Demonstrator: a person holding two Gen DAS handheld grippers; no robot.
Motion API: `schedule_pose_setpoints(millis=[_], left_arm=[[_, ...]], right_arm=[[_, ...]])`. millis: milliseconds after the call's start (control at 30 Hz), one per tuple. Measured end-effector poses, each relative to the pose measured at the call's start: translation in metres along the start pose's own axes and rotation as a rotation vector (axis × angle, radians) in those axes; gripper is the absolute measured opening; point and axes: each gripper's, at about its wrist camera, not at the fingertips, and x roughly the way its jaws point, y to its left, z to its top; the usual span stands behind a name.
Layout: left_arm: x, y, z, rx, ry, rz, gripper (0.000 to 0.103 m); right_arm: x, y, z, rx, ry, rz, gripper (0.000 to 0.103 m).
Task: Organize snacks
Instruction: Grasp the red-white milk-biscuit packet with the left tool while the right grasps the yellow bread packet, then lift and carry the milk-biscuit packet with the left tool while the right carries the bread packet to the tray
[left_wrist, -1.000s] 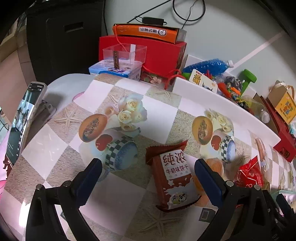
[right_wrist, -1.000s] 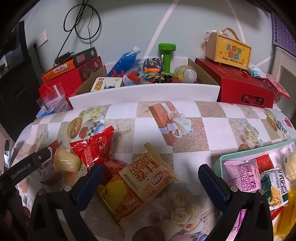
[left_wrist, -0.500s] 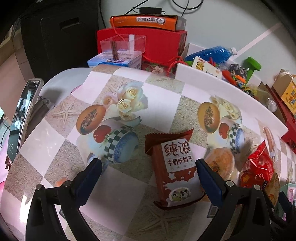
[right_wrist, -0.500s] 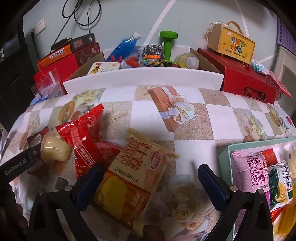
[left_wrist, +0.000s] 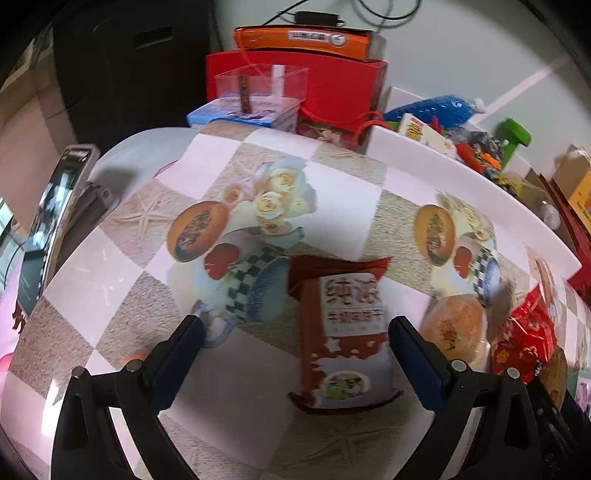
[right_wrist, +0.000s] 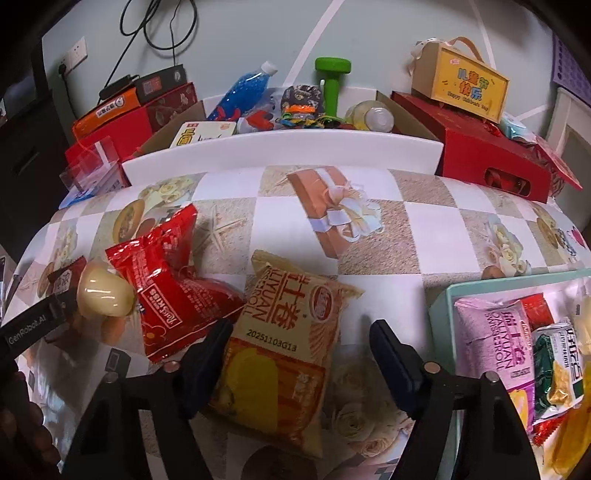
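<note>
Two hand-held grippers work here: my right hand-held gripper (right_wrist: 299, 343) is closing around the flat orange-yellow snack packet (right_wrist: 280, 343), bound for the mint tray (right_wrist: 439, 295); my left hand-held gripper (left_wrist: 295, 339) straddles the brown biscuit packet (left_wrist: 343, 336) on the counter (left_wrist: 110, 266), open wide.

Desk (right_wrist: 436, 236) cover: white and sandy-beige checks, printed with cream roses, starfish, halved melons, a checkered blue jug and an orange-brown gift box with white ribbon.
Brown packet (left_wrist: 343, 332): brown-red with a white panel, brown characters, milk-splash print.
Yellow packet (right_wrist: 284, 350): tan-yellow, red characters, red oval logo, black date code.
Red packet (right_wrist: 173, 284): glossy red, white lettering.
Jelly cup (right_wrist: 103, 293): pale cream-yellow.
Tray (right_wrist: 441, 301): mint green rim; pink packet (right_wrist: 493, 339) inside, white and dark lettering; green packet (right_wrist: 557, 354) beside it, dark green and white.
Fingers (right_wrist: 397, 354): black with dark blue pads.
Dumbbell (right_wrist: 332, 79): bright green.
Gift box (right_wrist: 469, 79): tan with a yellow front panel.
</note>
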Motion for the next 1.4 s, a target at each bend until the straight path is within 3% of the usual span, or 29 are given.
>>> schedule_pose_setpoints(millis=[133, 333, 400, 467, 600, 800, 1167, 1400], left_arm=[[0.001, -0.011, -0.001, 0.045, -0.007, -0.029, 0.1], [0.003, -0.016, -0.001, 0.067, -0.01, -0.022, 0.096], [0.002, -0.014, 0.0, 0.054, -0.016, -0.026, 0.088], [0.0, -0.012, 0.0, 0.042, -0.022, -0.031, 0.082], [-0.003, -0.008, 0.001, 0.024, -0.034, -0.037, 0.063], [-0.005, -0.008, 0.002, 0.016, -0.038, -0.068, 0.044], [-0.008, -0.008, 0.0, -0.002, -0.038, -0.107, 0.041], [-0.024, -0.013, 0.002, 0.007, -0.075, -0.146, 0.041]], right_arm=[[0.002, 0.006, -0.002, -0.021, 0.005, 0.016, 0.077], [0.002, 0.013, -0.003, -0.054, 0.002, 0.028, 0.065], [0.001, 0.013, -0.004, -0.053, 0.0, 0.028, 0.064], [0.001, 0.012, -0.004, -0.048, -0.003, 0.024, 0.055], [0.001, 0.008, -0.003, -0.037, -0.003, 0.016, 0.055], [0.001, 0.007, -0.003, -0.036, -0.005, 0.014, 0.051], [-0.002, 0.004, -0.002, -0.022, -0.014, 0.035, 0.048], [-0.017, 0.001, 0.003, -0.007, -0.064, 0.054, 0.045]])
